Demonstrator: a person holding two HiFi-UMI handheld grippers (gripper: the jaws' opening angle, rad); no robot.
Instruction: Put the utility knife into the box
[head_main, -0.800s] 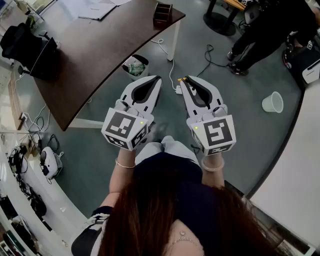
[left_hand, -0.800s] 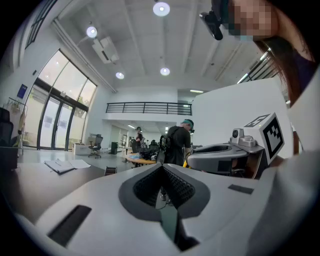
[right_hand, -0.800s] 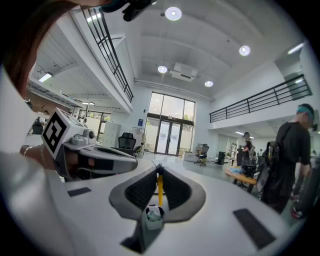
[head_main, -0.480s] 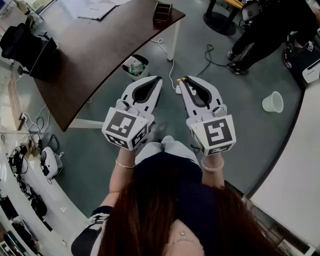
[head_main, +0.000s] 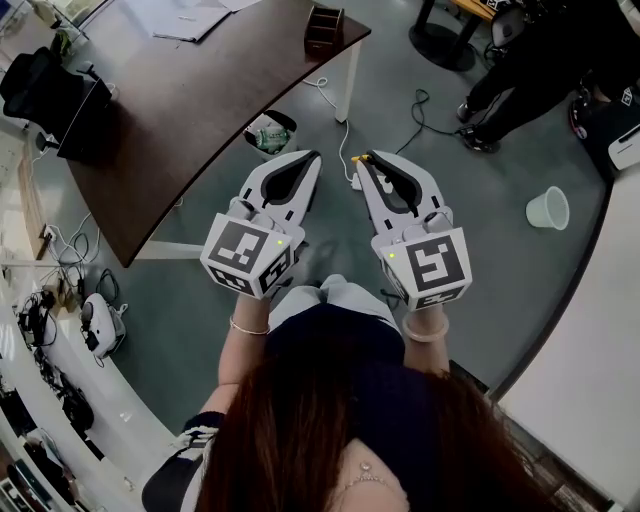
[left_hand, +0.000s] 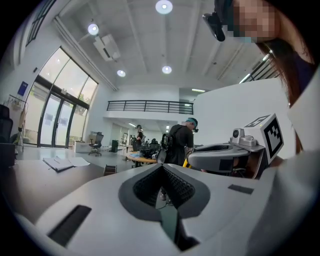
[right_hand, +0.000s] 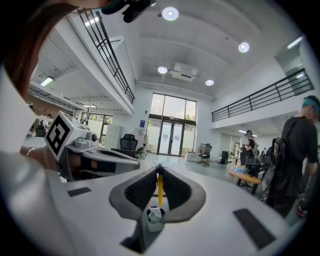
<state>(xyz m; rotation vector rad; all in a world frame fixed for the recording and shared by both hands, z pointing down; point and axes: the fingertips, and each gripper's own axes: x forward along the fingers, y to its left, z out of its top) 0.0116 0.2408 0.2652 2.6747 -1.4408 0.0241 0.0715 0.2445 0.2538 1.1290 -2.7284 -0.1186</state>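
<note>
My right gripper (head_main: 366, 159) is shut on the yellow utility knife (head_main: 372, 158), whose tip shows at the jaw tips. In the right gripper view the knife (right_hand: 160, 187) is a thin yellow strip between the pads of that gripper (right_hand: 159, 169). My left gripper (head_main: 315, 156) is held beside it, shut, with nothing in it (left_hand: 161, 167). Both are held above the floor and point toward the dark table (head_main: 190, 110). A small brown box (head_main: 325, 28) stands at the table's far corner, well ahead of both grippers.
A waste bin (head_main: 268, 133) stands under the table edge just ahead of the left gripper. Cables (head_main: 345, 140) run across the floor. A white cup (head_main: 547, 208) lies at the right. A person (head_main: 540, 60) stands at the upper right.
Both grippers have stayed almost still, and the knife remains in the right one. Only the view has drifted slightly.
</note>
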